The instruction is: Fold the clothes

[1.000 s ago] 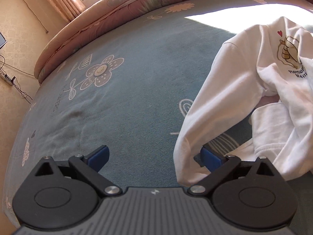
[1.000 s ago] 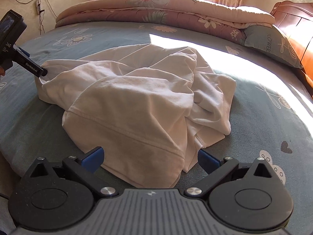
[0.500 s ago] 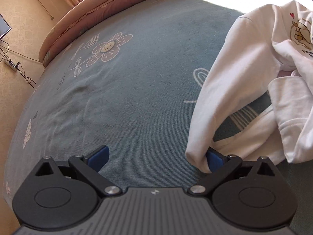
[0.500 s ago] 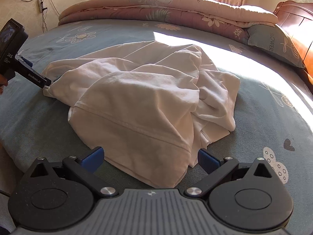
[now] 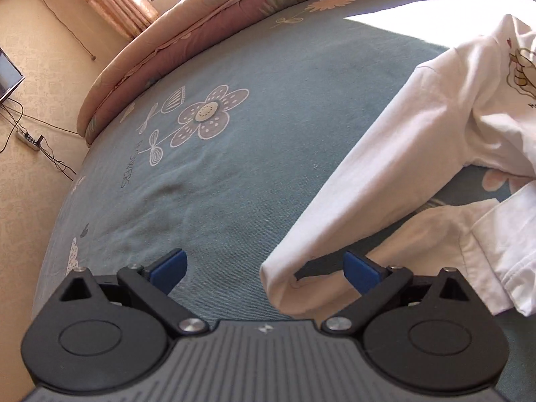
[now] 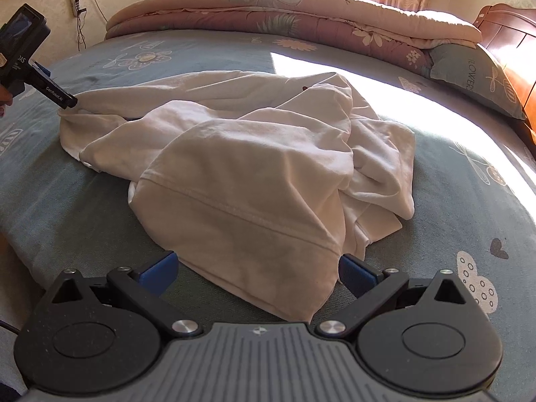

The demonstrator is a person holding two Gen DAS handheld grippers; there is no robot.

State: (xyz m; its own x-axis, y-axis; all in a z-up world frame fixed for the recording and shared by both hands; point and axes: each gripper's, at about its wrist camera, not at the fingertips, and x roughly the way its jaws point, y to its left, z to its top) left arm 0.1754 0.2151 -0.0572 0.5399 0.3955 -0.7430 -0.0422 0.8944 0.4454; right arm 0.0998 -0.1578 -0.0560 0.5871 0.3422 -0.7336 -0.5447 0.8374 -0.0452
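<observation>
Holding wide: the left gripper [image 5: 264,269] is standing released at the bottom of its view, blue pads well apart, with the sleeve cuff [image 5: 284,288] lying between them, nearer the right pad, and neither pad is visibly pressing it.
Waiting low: the right gripper [image 6: 256,268] is likewise spread apart at the bottom of its frame, grasping nothing; the hem [image 6: 248,231] of the garment is lying between its pads, probably so an edge is within reach.
Garment: the white sweatshirt [image 6: 254,154] is sitting crumpled in the middle of the right view, on the blue bedsheet [image 5: 234,174], bunched rather than flat or folded.
Sleeve: one long sleeve [image 5: 385,167] is running from the lower centre to the upper right of the left view, stretched out from the heap, likely being drawn straight so the body can be spread.
Print: a cartoon motif [image 5: 522,70] is showing at the right edge of the left view.
Judgement: the clothes are looking unfolded now; laying the sweatshirt flat seems to be the concern.
Far: a rolled floral quilt [image 6: 301,16] is lying across the top of the right frame, with a pillow [image 6: 469,77] at the upper right.
</observation>
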